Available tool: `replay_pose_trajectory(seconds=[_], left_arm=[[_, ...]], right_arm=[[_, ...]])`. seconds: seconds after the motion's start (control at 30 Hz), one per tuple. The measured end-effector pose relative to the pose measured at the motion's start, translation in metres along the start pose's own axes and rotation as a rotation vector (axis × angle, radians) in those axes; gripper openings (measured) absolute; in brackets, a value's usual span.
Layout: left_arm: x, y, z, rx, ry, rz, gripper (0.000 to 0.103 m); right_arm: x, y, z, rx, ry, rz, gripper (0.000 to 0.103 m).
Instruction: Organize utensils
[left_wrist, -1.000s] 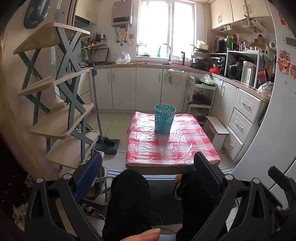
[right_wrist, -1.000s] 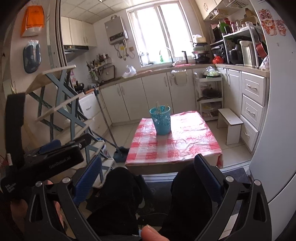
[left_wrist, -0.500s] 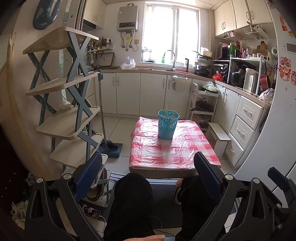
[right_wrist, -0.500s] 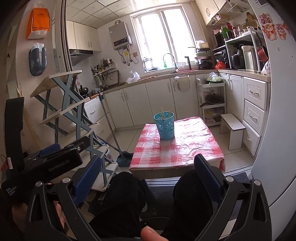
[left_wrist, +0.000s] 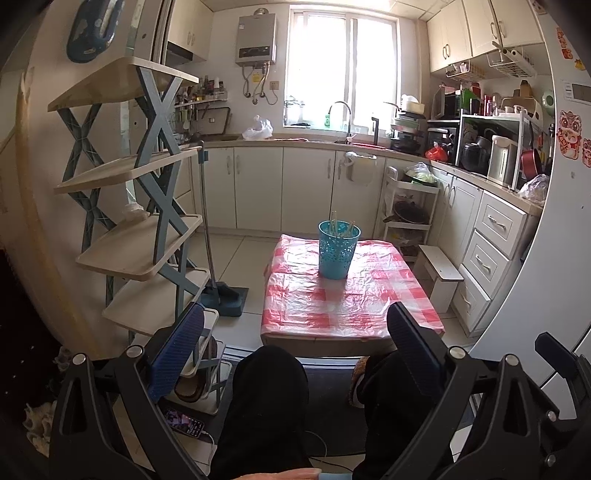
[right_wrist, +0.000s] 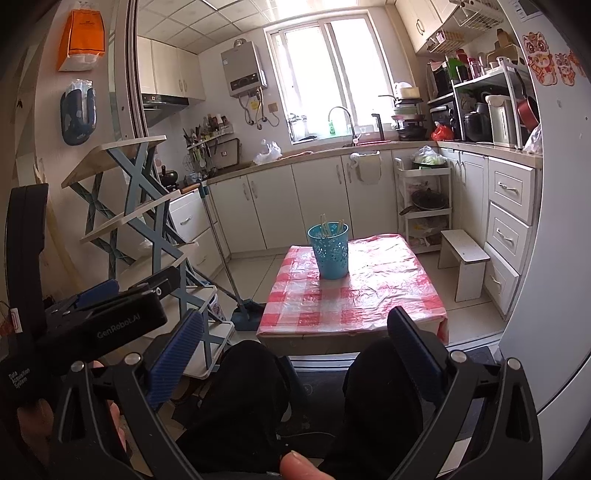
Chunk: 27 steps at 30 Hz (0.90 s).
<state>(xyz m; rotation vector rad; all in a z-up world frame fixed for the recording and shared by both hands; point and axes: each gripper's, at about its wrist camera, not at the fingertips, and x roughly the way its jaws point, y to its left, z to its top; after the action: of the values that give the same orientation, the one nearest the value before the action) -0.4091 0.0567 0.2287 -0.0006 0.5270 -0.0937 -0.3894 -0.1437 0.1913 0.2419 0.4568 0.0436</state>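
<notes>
Left tongs (left_wrist: 295, 343): spread wide, holding nothing, held low over the person's knees, well short of the bench (left_wrist: 347, 310). Teal perforated holder (left_wrist: 339, 249) stands upright near the bench's far edge, about mid-width, on the red-checked cover; several utensils (left_wrist: 341, 227) stand inside it, tips above the rim. Right tongs (right_wrist: 295, 343): also spread wide, holding nothing, equally short of the bench's near edge.

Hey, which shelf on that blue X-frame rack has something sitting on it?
The third shelf down of the rack: a small pale bundle rests at its back edge. The other shelf boards look bare.
</notes>
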Motion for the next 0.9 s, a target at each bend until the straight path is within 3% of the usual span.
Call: replay_pose_trajectory(seconds=[0.9], left_arm=[[-0.0038, 0.0012, -0.0003, -0.002, -0.013, 0.023, 0.095]], right_arm=[[0.0065, 0.0029, -0.0055, 0.000, 0.016, 0.005, 0.096]])
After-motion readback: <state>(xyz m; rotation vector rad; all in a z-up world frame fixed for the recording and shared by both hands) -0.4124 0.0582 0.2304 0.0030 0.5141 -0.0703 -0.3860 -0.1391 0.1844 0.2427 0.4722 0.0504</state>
